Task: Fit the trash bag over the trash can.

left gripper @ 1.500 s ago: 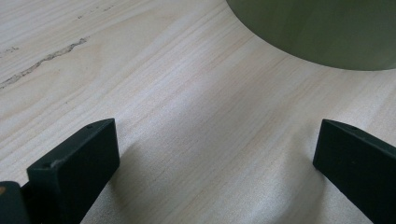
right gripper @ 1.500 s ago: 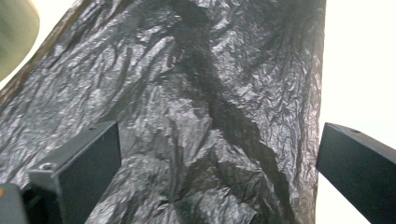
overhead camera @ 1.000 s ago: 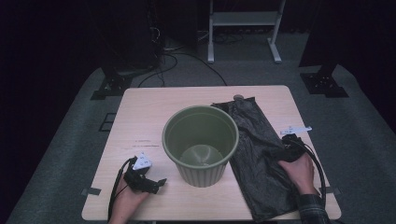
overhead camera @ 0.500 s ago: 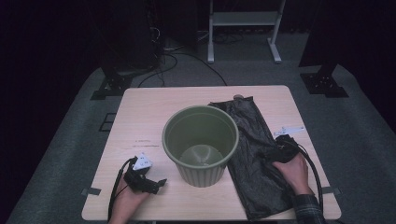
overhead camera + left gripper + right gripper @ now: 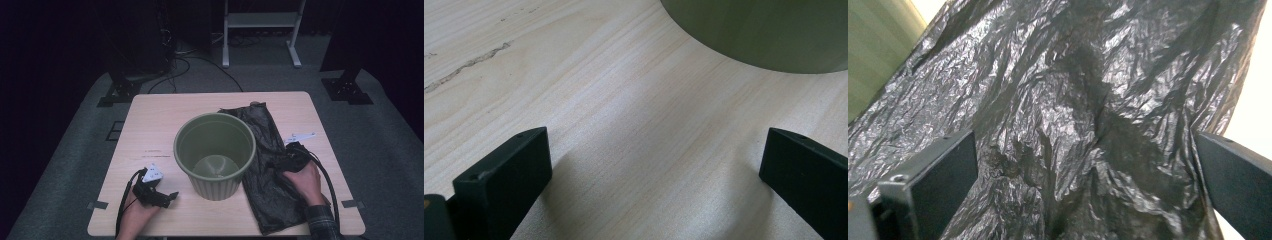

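Both claws wide: right claw [image 5: 280,164] over bag [image 5: 267,200], left claw [image 5: 167,197] beside bin [image 5: 215,150].

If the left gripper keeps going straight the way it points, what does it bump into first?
Probably the green bucket. The left gripper is open over bare table, and the bucket's wall stands just ahead, slightly right.

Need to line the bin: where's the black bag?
In the high view the bag lies flat on the table's right side, against the bin, under the right gripper.
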A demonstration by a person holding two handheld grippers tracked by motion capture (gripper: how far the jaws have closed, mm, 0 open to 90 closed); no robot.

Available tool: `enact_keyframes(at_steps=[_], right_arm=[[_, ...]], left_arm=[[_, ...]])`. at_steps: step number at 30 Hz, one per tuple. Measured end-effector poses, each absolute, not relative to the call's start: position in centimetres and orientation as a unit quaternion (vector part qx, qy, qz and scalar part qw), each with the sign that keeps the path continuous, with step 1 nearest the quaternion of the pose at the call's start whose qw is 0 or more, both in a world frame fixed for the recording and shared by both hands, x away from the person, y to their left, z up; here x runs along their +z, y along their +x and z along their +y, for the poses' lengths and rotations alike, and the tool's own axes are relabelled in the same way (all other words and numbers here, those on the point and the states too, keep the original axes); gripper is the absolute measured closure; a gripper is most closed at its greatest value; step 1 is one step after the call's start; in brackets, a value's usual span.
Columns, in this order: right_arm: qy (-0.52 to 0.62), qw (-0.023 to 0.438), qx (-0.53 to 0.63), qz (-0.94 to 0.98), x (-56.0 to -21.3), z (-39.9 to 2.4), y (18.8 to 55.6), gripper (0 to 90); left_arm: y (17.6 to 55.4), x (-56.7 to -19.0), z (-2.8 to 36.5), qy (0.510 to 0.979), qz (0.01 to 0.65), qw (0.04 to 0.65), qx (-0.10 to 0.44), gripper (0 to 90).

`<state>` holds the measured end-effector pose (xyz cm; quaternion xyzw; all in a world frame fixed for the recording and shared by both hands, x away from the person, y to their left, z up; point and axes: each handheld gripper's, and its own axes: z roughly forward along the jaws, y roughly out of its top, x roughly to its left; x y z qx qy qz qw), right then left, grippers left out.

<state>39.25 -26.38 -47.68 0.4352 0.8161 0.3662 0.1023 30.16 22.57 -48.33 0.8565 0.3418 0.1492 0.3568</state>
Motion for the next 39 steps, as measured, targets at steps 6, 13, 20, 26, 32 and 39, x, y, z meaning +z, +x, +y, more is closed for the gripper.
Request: enact_keyframes(at_steps=[6, 13, 20, 26, 32, 39], right_arm=[[0.430, 0.097, 0.374, 0.816, -47.9, -25.5, 39.4, 0.0], [0.421, 0.091, 0.384, 0.817, -48.0, -24.3, 39.5, 0.0], [0.413, 0.092, 0.385, 0.820, -48.1, -22.8, 39.6, 0.0], [0.408, 0.095, 0.384, 0.823, -48.2, -21.9, 39.6, 0.0], [0.397, 0.090, 0.386, 0.828, -48.2, -20.9, 39.5, 0.0], [0.388, 0.090, 0.387, 0.832, -48.0, -19.6, 39.3, 0.0]], left_arm=[[30.1, -48.3, 22.6, 0.857, 0.341, 0.357, 0.149, 0.0], [30.1, -48.3, 22.5, 0.857, 0.342, 0.357, 0.149, 0.0], [30.1, -48.3, 22.5, 0.857, 0.341, 0.357, 0.149, 0.0], [30.1, -48.3, 22.5, 0.857, 0.340, 0.357, 0.148, 0.0], [30.1, -48.3, 22.5, 0.857, 0.340, 0.357, 0.149, 0.0], [30.1, -48.3, 22.5, 0.857, 0.340, 0.357, 0.149, 0.0]])
